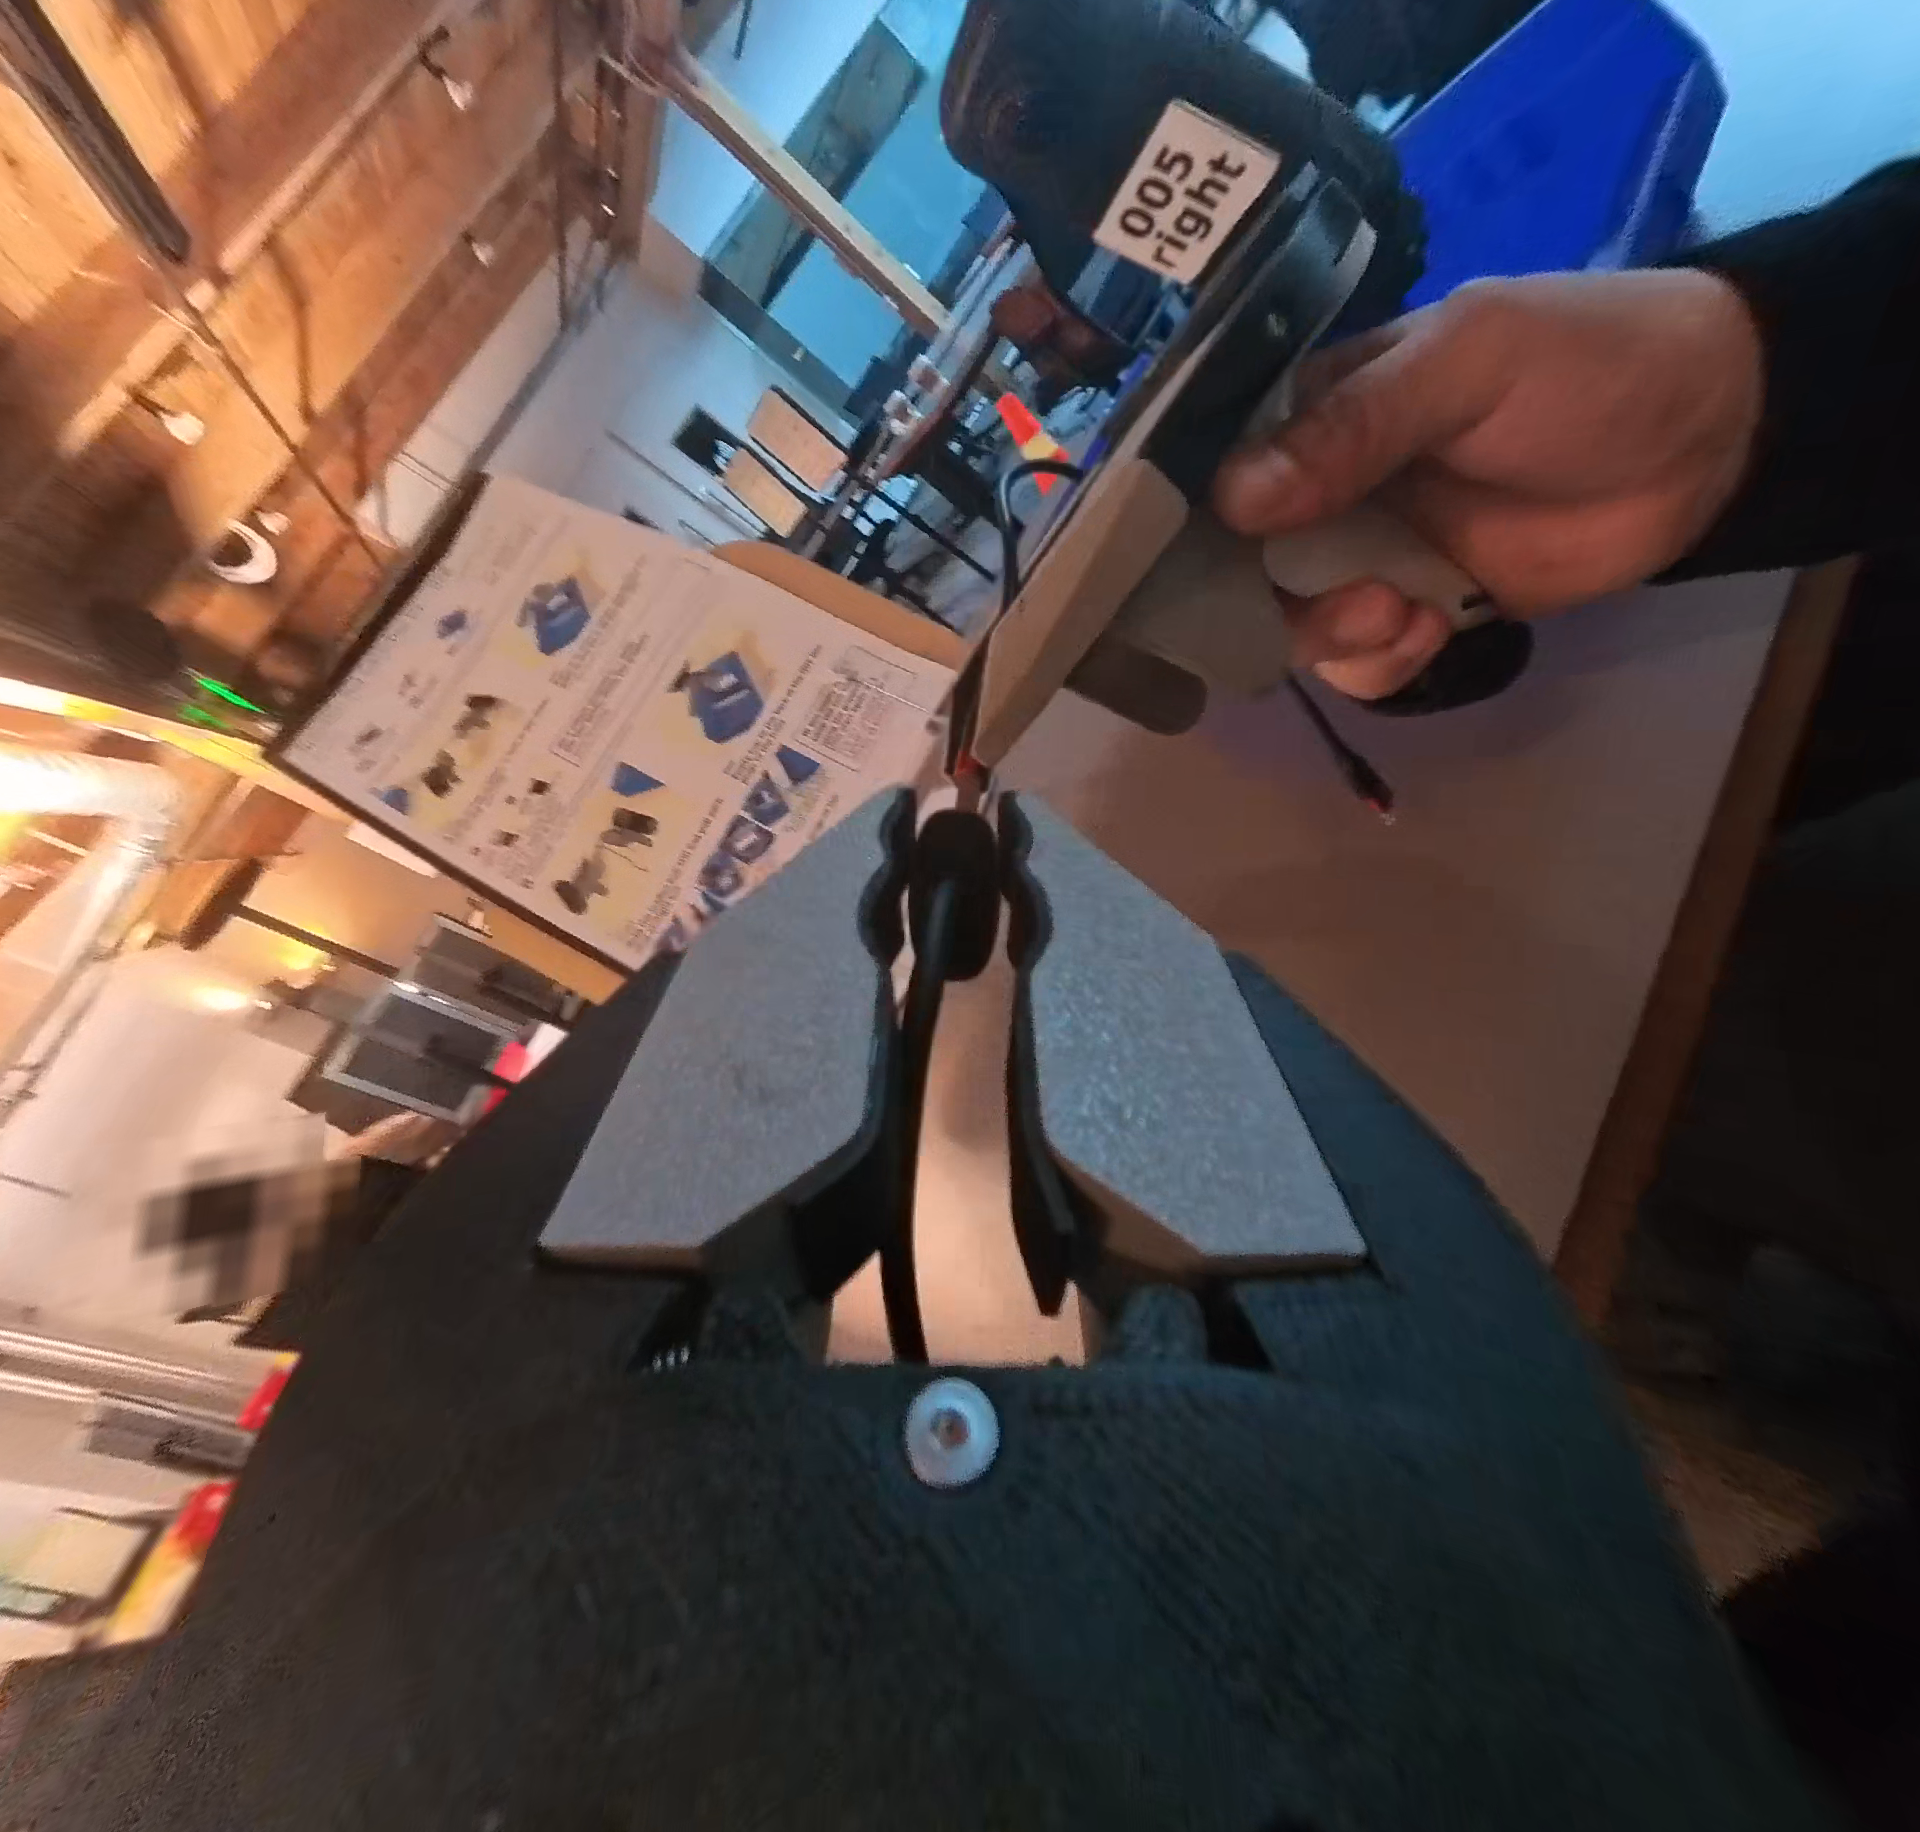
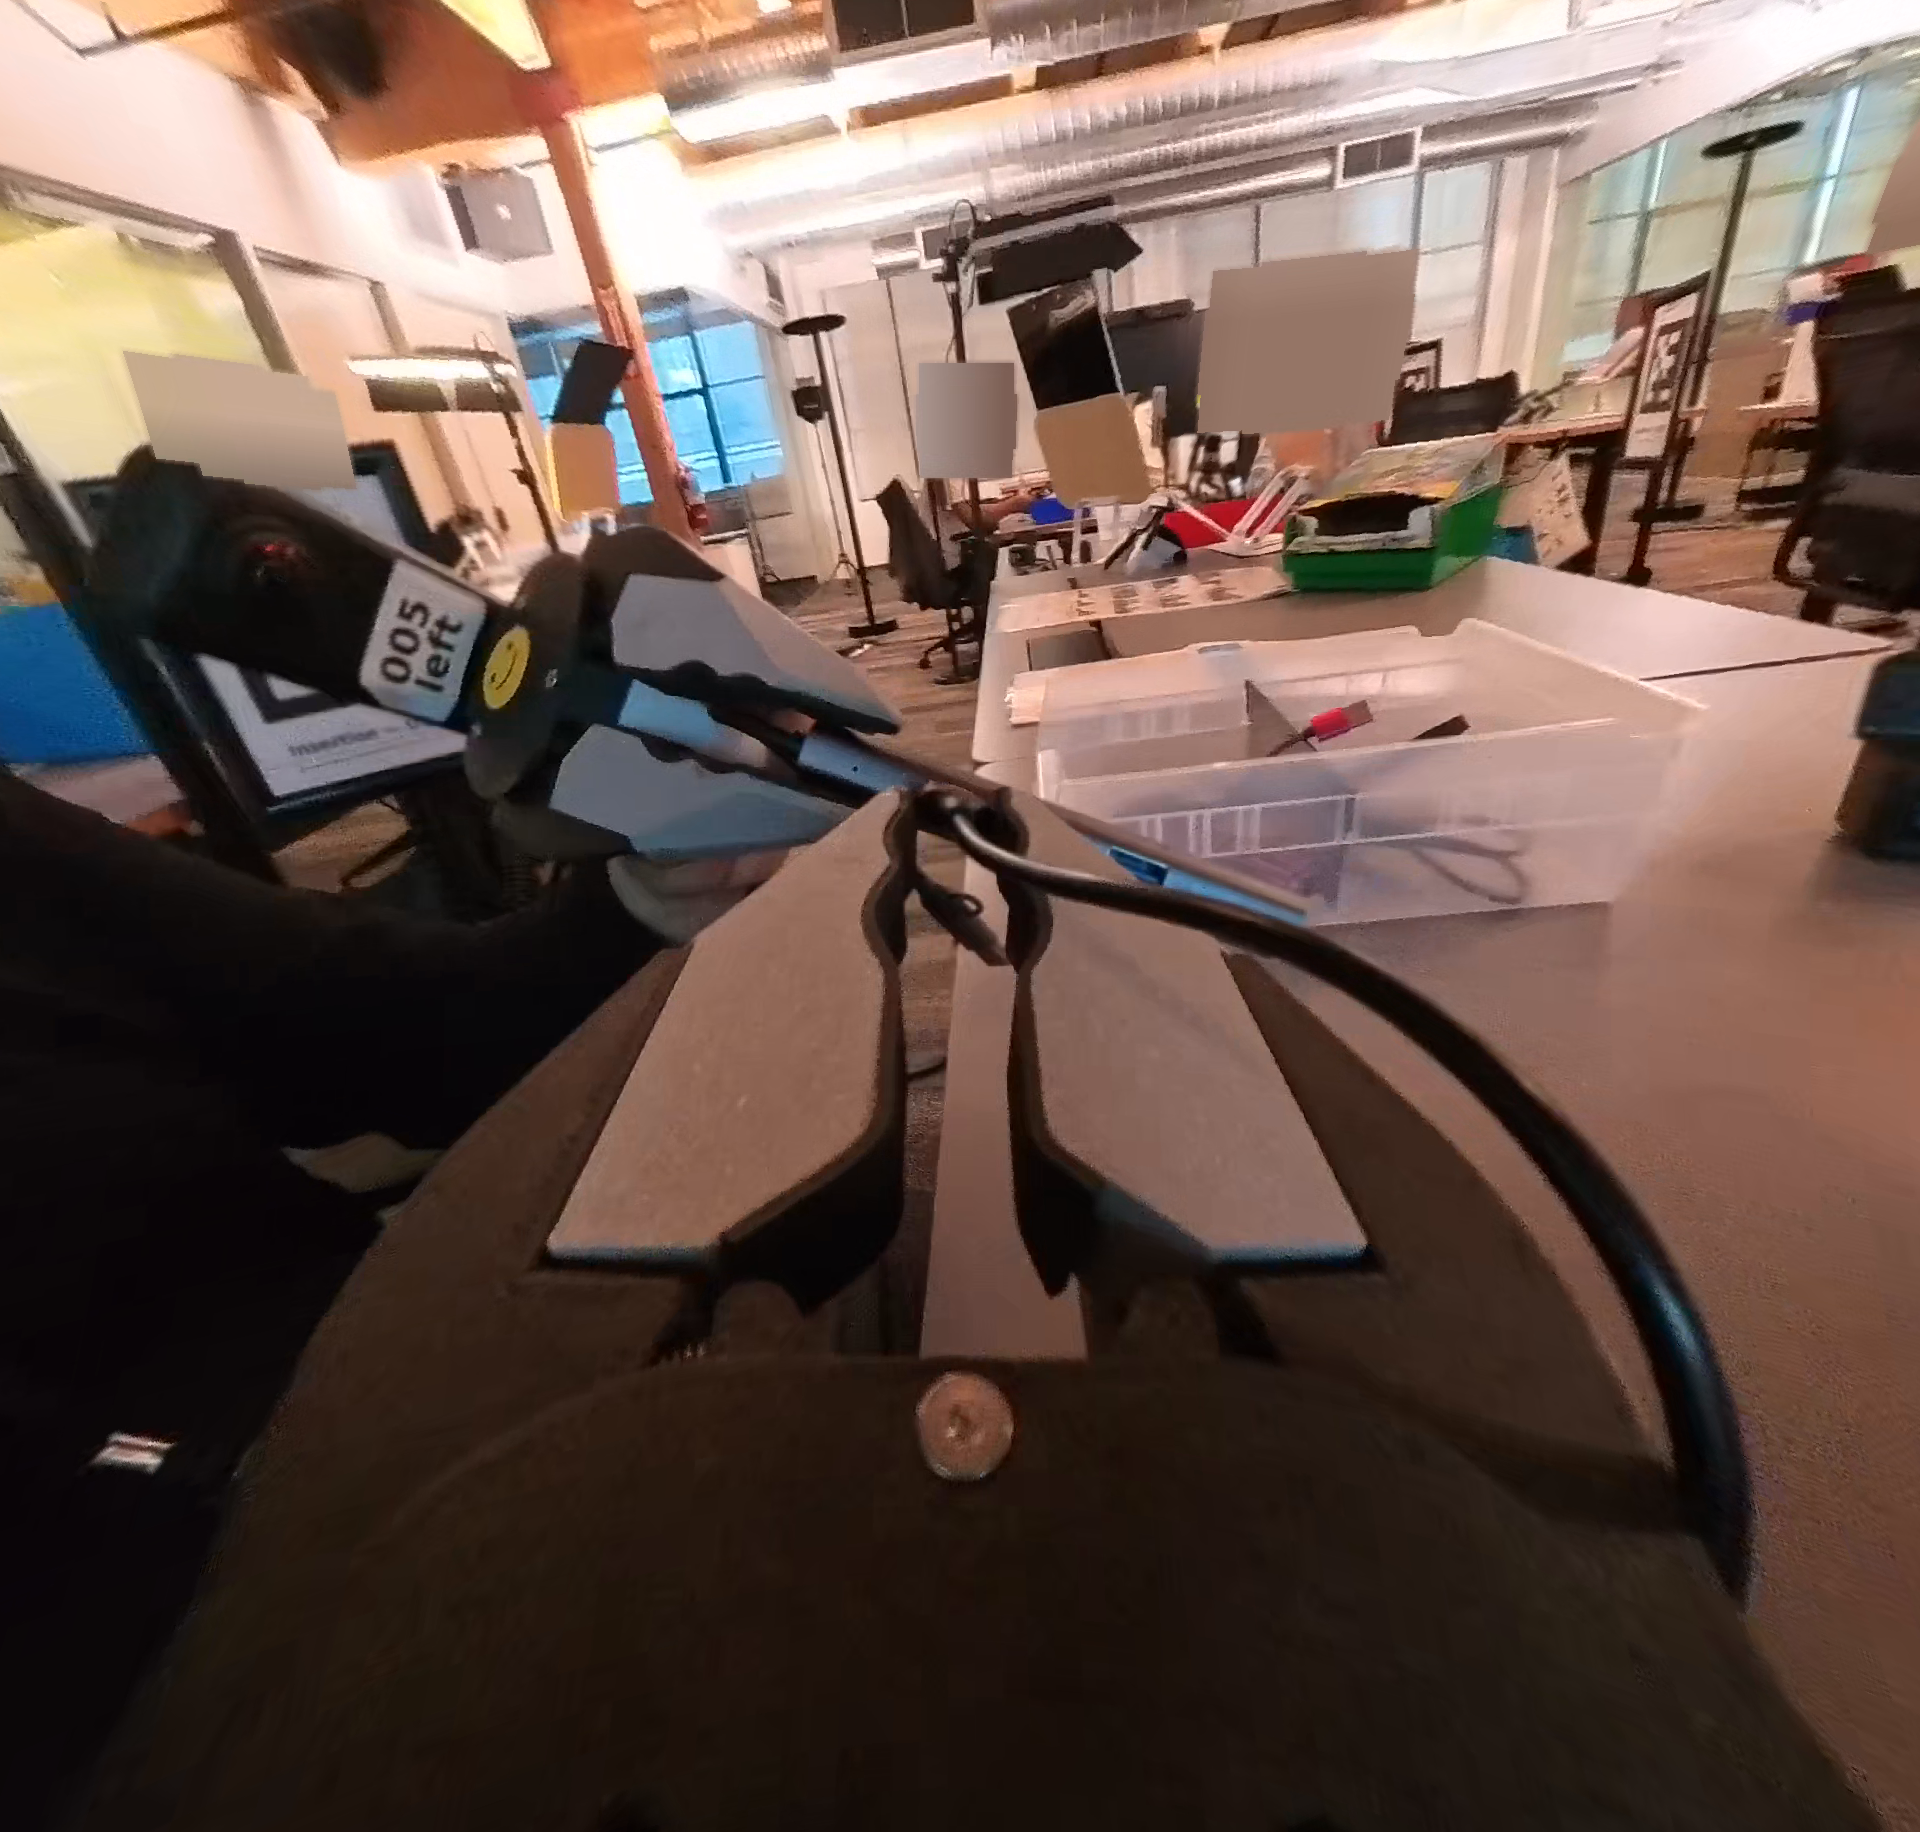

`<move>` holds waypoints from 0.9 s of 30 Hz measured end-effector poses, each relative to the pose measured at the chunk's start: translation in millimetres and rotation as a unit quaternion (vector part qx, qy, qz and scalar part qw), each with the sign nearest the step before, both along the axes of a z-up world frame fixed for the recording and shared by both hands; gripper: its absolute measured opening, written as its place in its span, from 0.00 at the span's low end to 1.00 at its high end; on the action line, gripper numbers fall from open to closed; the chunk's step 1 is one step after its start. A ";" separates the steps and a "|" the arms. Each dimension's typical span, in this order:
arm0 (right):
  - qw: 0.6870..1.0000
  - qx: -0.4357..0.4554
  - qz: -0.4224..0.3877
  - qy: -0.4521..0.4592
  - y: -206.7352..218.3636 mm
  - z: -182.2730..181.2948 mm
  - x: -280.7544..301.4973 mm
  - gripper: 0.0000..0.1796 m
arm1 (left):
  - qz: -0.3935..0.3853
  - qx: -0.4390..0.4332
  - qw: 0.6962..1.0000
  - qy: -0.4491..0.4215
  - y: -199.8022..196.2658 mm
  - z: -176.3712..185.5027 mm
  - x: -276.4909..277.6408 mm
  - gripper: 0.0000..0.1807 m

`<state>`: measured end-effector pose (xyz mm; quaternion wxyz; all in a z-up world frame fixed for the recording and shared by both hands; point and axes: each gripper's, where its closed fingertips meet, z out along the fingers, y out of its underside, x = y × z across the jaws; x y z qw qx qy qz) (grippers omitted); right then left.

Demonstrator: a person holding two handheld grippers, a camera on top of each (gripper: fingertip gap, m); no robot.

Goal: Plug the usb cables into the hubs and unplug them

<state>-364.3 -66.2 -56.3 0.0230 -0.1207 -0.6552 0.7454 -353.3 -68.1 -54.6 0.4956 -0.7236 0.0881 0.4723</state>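
My left gripper (image 1: 951,826) is shut on the end of a slim grey USB hub (image 2: 1226,891). In the left wrist view the hub shows only as a black moulded end (image 1: 951,883), with its cord running back between my fingers. My right gripper (image 2: 951,816) is shut on the plug of a black USB cable (image 2: 1455,1055) and holds it against the hub's side. I cannot tell how deep the plug sits. The cable curves round the right of the gripper. In the left wrist view the right gripper (image 1: 971,756) pinches a red-tipped plug just above my left fingertips. The cable's free end (image 1: 1369,803) dangles.
Both grippers are held above a grey table (image 2: 1558,1159). A clear plastic bin (image 2: 1382,826) holding cables and a red plug stands at the back right, with a green box (image 2: 1392,546) behind it. A printed poster board (image 1: 623,722) stands beyond the table. A hand (image 1: 1507,452) holds the right gripper.
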 end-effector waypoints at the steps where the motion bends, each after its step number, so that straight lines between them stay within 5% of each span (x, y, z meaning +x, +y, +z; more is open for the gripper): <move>1: 1.000 0.003 0.001 0.000 -0.3 -2.4 -1.3 0.06 | 0.001 -0.003 1.000 -0.013 -0.6 -2.4 -1.8 0.07; 20: 0.997 0.021 -0.067 -0.015 15.5 -1.6 -19.1 0.06 | -0.015 0.033 0.995 -0.094 -4.5 -12.4 -20.0 0.08; 27: 0.955 0.263 -0.114 0.077 19.7 -66.7 -36.1 0.06 | -0.033 0.065 0.975 -0.211 -12.1 -22.5 -33.6 0.07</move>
